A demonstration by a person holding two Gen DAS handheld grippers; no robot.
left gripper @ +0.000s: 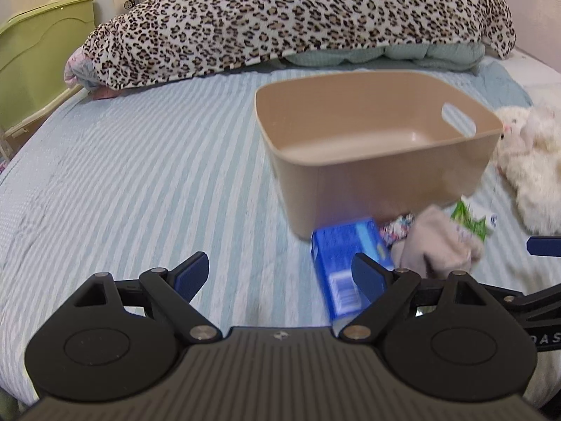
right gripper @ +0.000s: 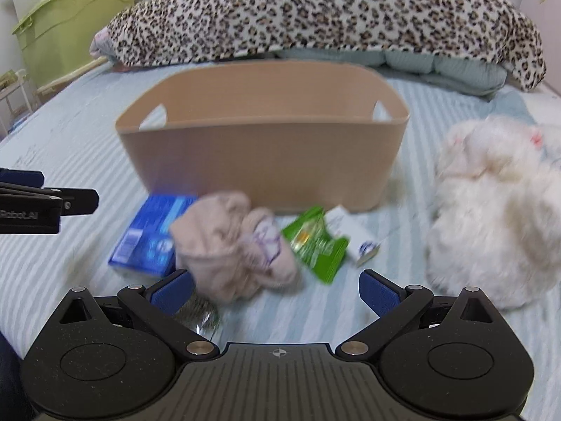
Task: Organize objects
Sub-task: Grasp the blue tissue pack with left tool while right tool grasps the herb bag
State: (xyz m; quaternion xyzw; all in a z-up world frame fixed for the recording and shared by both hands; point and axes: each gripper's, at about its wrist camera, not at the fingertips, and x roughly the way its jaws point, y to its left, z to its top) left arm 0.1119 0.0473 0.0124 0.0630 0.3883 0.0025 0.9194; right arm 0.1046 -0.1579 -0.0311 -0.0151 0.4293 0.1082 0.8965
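Note:
A tan plastic bin [left gripper: 385, 175] [right gripper: 263, 154] stands empty on the striped bed. In front of it lie a blue box [left gripper: 347, 266] [right gripper: 147, 235], a pinkish balled sock [left gripper: 438, 242] [right gripper: 231, 245], a green packet [left gripper: 471, 219] [right gripper: 317, 242] and a small white box [right gripper: 354, 231]. A white plush toy [left gripper: 529, 165] [right gripper: 498, 210] lies to the right. My left gripper [left gripper: 280, 273] is open and empty, just left of the blue box. My right gripper [right gripper: 277, 291] is open and empty, just short of the sock.
A leopard-print blanket [left gripper: 298, 17] [right gripper: 333, 14] covers pillows at the head of the bed. A green plastic cabinet [left gripper: 42, 52] [right gripper: 73, 24] stands off the bed's left side. A crinkly clear wrapper [right gripper: 200, 315] lies under my right gripper's left finger.

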